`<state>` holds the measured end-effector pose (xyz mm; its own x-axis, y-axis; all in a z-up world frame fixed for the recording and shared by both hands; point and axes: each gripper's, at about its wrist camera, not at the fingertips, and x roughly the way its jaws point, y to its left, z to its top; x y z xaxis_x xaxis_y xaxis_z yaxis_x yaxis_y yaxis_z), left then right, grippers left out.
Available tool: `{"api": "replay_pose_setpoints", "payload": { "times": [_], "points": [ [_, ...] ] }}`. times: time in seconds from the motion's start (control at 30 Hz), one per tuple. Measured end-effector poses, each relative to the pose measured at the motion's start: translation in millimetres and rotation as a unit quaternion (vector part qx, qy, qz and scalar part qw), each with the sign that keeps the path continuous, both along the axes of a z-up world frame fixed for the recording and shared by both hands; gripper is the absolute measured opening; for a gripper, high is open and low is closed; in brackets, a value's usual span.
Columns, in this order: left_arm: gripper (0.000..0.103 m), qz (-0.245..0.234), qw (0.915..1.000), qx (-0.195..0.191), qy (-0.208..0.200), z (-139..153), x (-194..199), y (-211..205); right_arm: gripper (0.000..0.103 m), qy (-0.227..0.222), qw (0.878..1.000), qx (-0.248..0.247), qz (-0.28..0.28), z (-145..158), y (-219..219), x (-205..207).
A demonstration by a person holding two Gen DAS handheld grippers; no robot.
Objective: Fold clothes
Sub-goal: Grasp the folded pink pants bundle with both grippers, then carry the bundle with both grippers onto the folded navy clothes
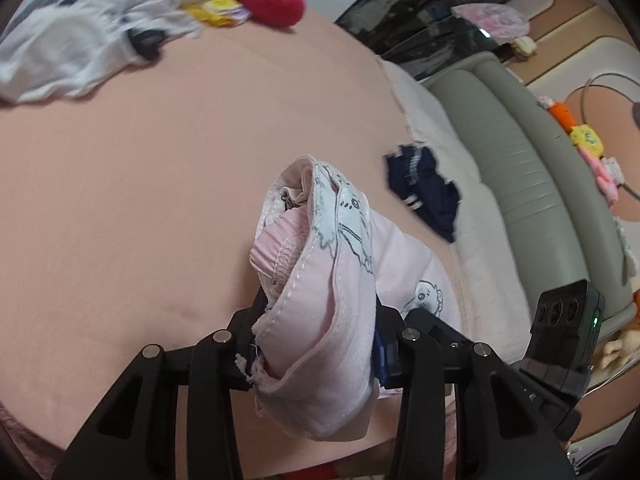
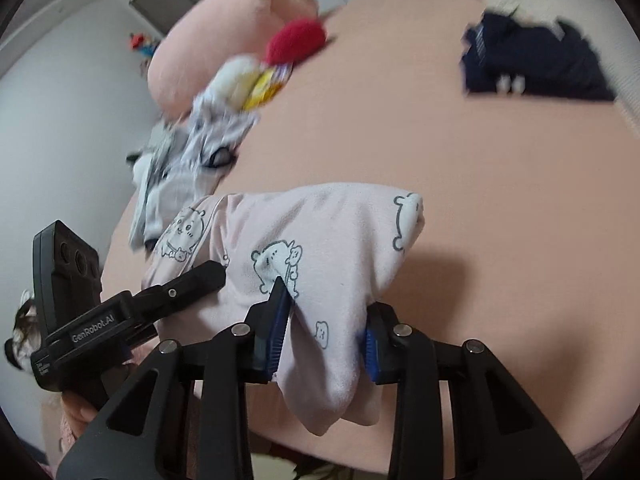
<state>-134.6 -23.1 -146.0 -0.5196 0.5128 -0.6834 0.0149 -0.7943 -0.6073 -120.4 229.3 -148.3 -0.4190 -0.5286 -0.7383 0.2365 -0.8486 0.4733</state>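
Observation:
A pale pink garment with cartoon animal prints (image 1: 320,280) is bunched between my left gripper's fingers; its waistband and seams show. My left gripper (image 1: 316,344) is shut on it, just above the peach bed sheet (image 1: 160,200). In the right wrist view the same pink garment (image 2: 320,256) drapes over the bed, and my right gripper (image 2: 324,340) is shut on a fold of it. The left gripper's body (image 2: 120,312) shows at the left of the right wrist view, holding the cloth's other side.
A folded navy garment (image 1: 424,192) (image 2: 532,64) lies near the bed's edge. A crumpled white and grey garment (image 1: 80,40) (image 2: 188,160), a red plush (image 1: 272,2), a pink pillow (image 2: 224,28) and a grey padded frame (image 1: 520,152) surround the bed.

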Motion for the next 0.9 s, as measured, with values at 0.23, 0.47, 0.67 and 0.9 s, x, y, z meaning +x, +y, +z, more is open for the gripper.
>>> {"api": "replay_pose_setpoints", "payload": {
  "times": [0.23,0.47,0.67,0.9],
  "points": [
    [0.043,-0.055,0.9984,0.005,0.013,18.8,-54.6,73.5,0.032,0.031,0.997,0.027,-0.063,25.8,63.8,-30.7],
    [0.043,-0.110,0.9924,-0.035,0.041,35.8,-126.7,166.9,0.032,0.029,0.990,0.017,-0.136,27.3,138.0,-81.1],
    [0.043,-0.111,0.9906,-0.027,0.075,50.2,-200.6,222.1,0.032,0.063,0.986,0.041,-0.146,49.0,189.7,-164.1],
    [0.055,-0.082,0.9962,-0.011,-0.025,-33.2,-284.6,253.3,0.036,0.103,0.977,0.102,-0.154,17.0,210.5,-248.2]
  ]
}}
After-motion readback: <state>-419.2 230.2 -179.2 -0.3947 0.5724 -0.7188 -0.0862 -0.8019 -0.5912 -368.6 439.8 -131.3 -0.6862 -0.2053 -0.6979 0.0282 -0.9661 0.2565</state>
